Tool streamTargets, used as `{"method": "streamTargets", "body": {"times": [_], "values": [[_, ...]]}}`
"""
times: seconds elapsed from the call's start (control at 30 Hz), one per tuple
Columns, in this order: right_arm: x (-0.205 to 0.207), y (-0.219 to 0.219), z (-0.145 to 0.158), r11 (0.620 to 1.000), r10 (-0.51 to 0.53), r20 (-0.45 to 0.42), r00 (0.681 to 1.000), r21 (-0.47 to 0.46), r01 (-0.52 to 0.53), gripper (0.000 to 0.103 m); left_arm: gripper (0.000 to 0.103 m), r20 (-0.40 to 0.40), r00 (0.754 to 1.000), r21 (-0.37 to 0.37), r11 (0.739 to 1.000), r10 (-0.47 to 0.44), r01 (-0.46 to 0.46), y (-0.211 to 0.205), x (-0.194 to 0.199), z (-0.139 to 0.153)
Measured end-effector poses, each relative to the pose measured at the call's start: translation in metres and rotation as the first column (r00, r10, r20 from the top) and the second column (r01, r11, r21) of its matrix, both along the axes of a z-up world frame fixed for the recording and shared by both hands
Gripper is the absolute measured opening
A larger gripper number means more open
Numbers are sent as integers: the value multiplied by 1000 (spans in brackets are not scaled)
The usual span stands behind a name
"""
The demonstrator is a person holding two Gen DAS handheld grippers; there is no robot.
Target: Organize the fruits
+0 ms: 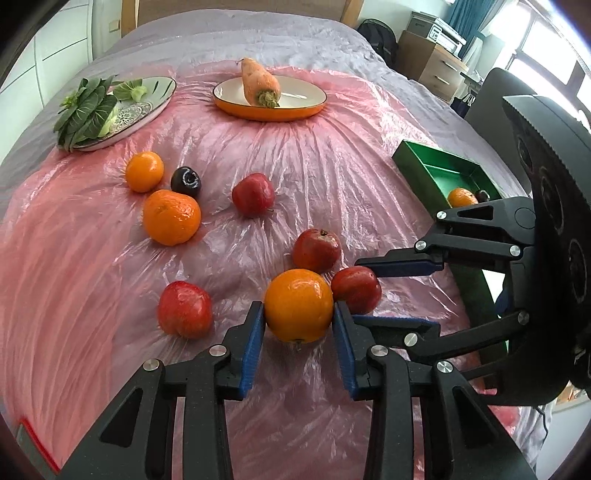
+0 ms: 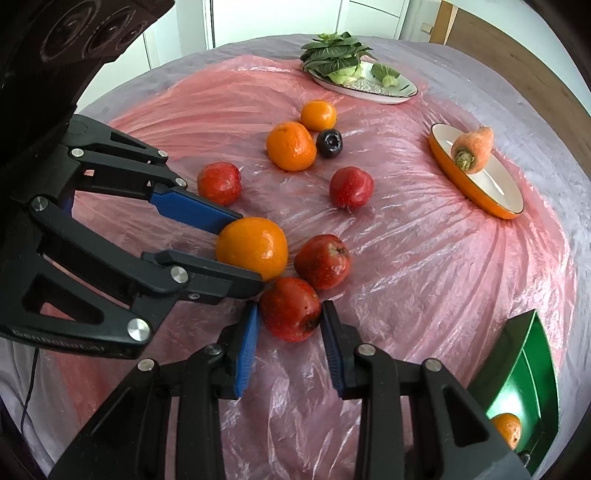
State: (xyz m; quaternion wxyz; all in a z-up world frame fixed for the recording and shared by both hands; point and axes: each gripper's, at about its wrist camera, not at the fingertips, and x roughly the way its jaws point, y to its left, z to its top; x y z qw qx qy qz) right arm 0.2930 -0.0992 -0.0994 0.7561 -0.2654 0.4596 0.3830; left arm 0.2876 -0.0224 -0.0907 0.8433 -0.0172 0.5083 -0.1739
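Two tools | left tool (image 1: 298,320) clamps glossy orange (image 1: 298,305) | right tool (image 2: 290,325) clamps red apple (image 2: 290,308)

You have a pink plastic sheet (image 1: 332,155) spread over a grey bedcover (image 1: 236,33). On it sits an orange dish (image 1: 269,107) holding a carrot (image 1: 258,83), and beside that a patterned plate (image 1: 147,99) with leafy greens (image 1: 86,110). A printer (image 1: 439,31) tops wooden drawers (image 1: 432,64).
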Motion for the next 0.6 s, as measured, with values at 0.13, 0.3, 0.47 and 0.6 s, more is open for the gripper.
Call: {"method": "streamTargets", "body": {"times": [0.13,0.3,0.47,0.6], "values": [[-6,-1,7,1000,-7,1,1000,5,7,54,32,9,1000,-5,1000,9,-9,4,-8,8],[-18,-4,16,1000,-22,-1,1000,16,22,54,32,23,1000,-7,1000,21,-21,7,-20,21],[-37,-13,30,998,-48,3,999,30,48,54,32,40,999,1,1000,25,-25,8,-38,36],[-55,-23,42,996,-73,4,997,43,73,54,32,53,998,6,1000,28,-29,7,-55,48]]}}
